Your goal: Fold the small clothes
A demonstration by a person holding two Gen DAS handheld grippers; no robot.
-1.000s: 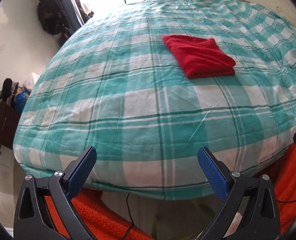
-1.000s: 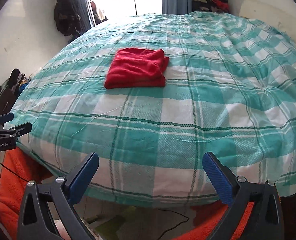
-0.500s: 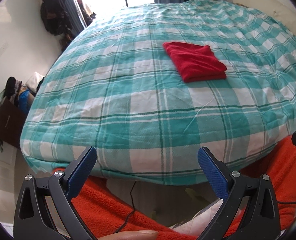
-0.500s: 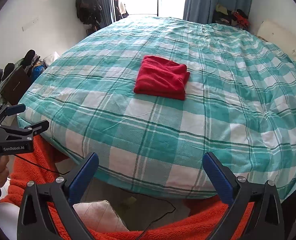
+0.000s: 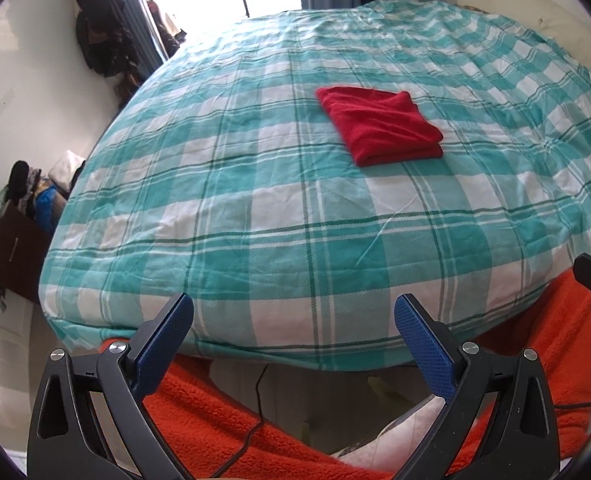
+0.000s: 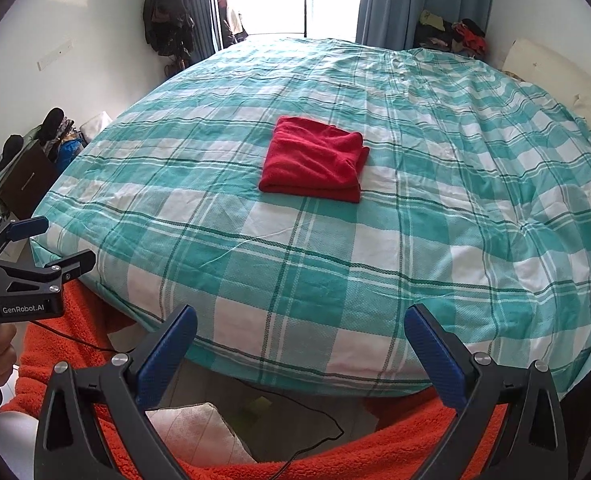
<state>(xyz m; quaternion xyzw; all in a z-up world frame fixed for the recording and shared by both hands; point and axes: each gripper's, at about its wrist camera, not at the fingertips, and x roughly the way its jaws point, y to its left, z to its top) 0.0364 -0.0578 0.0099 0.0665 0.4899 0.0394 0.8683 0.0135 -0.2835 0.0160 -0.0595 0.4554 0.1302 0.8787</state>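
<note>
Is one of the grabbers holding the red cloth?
No, the folded red cloth lies alone on the bed, and both the left gripper and right gripper are open and empty.

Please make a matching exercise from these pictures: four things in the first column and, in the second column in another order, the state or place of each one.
Column 1
1. red cloth
2. left gripper
3. checked bed cover
4. dark clothes

Column 2
a. hangs on the wall beside the window
b. folded, lying on the bed
c. open, holding nothing
d. spread under the cloth

Pairs: 1-b, 2-c, 3-d, 4-a
</note>
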